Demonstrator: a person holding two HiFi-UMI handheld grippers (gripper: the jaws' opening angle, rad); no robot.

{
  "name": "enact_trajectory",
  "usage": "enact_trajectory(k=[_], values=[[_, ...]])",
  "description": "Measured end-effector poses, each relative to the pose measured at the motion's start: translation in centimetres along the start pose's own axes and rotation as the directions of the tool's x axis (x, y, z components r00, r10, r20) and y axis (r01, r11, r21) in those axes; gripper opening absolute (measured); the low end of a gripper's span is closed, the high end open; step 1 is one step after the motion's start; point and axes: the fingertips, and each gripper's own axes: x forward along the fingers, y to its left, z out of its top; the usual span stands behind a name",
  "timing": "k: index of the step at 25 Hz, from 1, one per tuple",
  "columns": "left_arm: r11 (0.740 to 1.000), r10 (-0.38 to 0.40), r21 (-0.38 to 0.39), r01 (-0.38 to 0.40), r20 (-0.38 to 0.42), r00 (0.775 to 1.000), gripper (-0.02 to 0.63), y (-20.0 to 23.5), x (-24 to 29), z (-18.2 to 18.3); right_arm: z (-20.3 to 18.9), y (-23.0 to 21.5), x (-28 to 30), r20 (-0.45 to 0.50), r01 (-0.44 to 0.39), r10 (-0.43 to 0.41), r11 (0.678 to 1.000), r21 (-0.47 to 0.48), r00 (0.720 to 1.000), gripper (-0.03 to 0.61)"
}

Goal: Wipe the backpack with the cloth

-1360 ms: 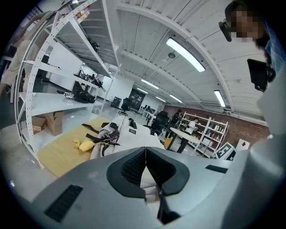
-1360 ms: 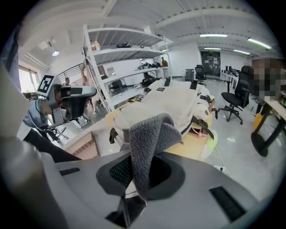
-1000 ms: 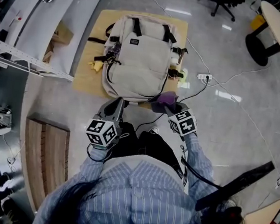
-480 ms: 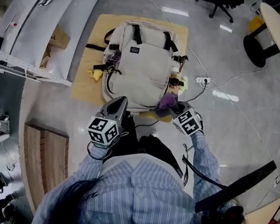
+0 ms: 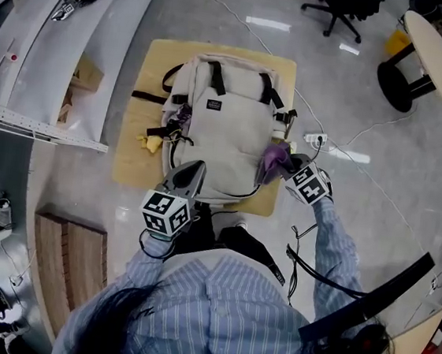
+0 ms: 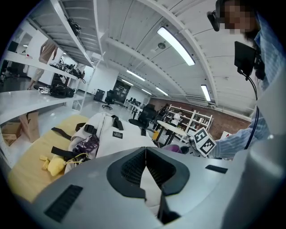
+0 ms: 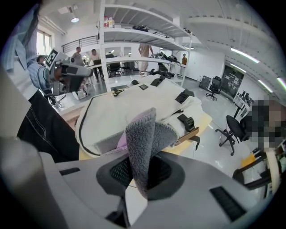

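A beige backpack (image 5: pixel 217 128) lies flat on a low yellow table (image 5: pixel 141 151), straps toward the far end. My right gripper (image 5: pixel 283 165) is shut on a purple-grey cloth (image 5: pixel 274 156), pressed against the backpack's right side near its side buckle. In the right gripper view the folded cloth (image 7: pixel 142 138) stands up between the jaws, with the backpack (image 7: pixel 129 112) just beyond. My left gripper (image 5: pixel 187 178) sits at the backpack's near edge, shut and holding nothing; its view shows the backpack (image 6: pixel 111 138) ahead.
A yellow item (image 5: pixel 147 142) and a purple patterned pouch (image 5: pixel 180 114) lie at the backpack's left side. A power strip (image 5: pixel 317 140) with cables is on the floor to the right. White shelving (image 5: pixel 45 49) runs along the left. A round table (image 5: pixel 437 54) stands far right.
My right gripper has carried the cloth from the backpack's near right corner up along its right side. The left gripper stayed at the near edge.
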Motion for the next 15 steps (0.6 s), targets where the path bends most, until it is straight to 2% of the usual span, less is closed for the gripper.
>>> enact_trajectory(k=[8,15], values=[[1.0,0.013,-0.023,-0.014,-0.006,1.0,0.005,2.2,0.2,0.7,2.0,-7.1,-1.1,-0.026,0.071,-0.071,0.997,-0.004,0.997,0.049],[1.0,0.011,-0.024,-0.012,-0.015,1.0,0.005,3.5,1.1,1.2,3.6,-13.7,-1.4,-0.021,0.156,-0.155,0.985,0.073,0.988,0.049]])
